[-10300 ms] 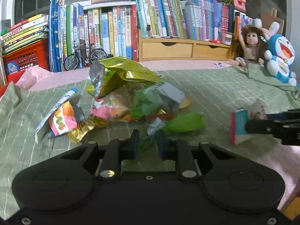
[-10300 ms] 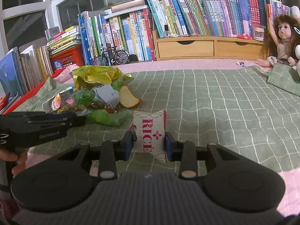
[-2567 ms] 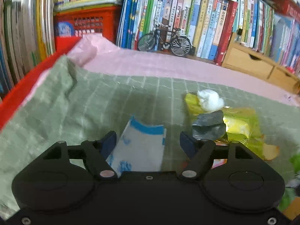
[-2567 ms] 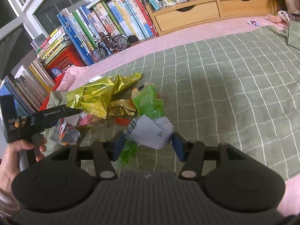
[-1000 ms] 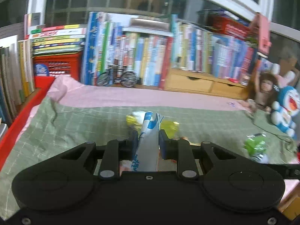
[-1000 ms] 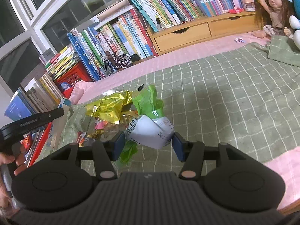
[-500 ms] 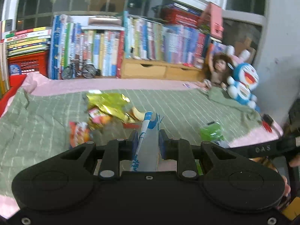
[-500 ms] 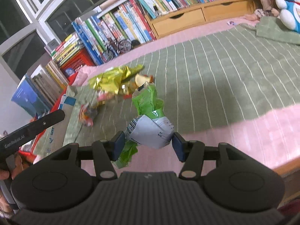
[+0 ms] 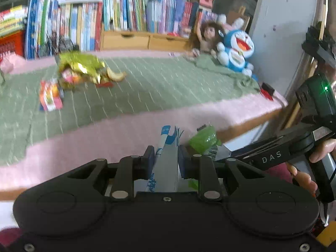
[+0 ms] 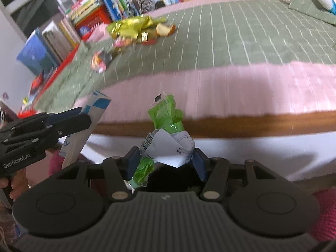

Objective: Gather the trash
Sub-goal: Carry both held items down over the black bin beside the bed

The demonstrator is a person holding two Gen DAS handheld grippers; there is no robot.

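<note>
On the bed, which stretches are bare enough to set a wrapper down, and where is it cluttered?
Bare: the green checked blanket from the apple piece to the Doraemon plush, and the pink front strip. Crowded: the far-left corner, with the gold wrapper pile and a loose snack packet.

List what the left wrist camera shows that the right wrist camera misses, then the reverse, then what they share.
Only the left wrist view: the doll, the blue cat toy's face and the green light on the right handle.

Only the right wrist view: the bed's wooden edge running across the frame, and the blue book.

Both: the blue-and-white packet in the left tongs, the green-and-white wrapper in the right tongs, and the gold wrapper pile on the green blanket.
</note>
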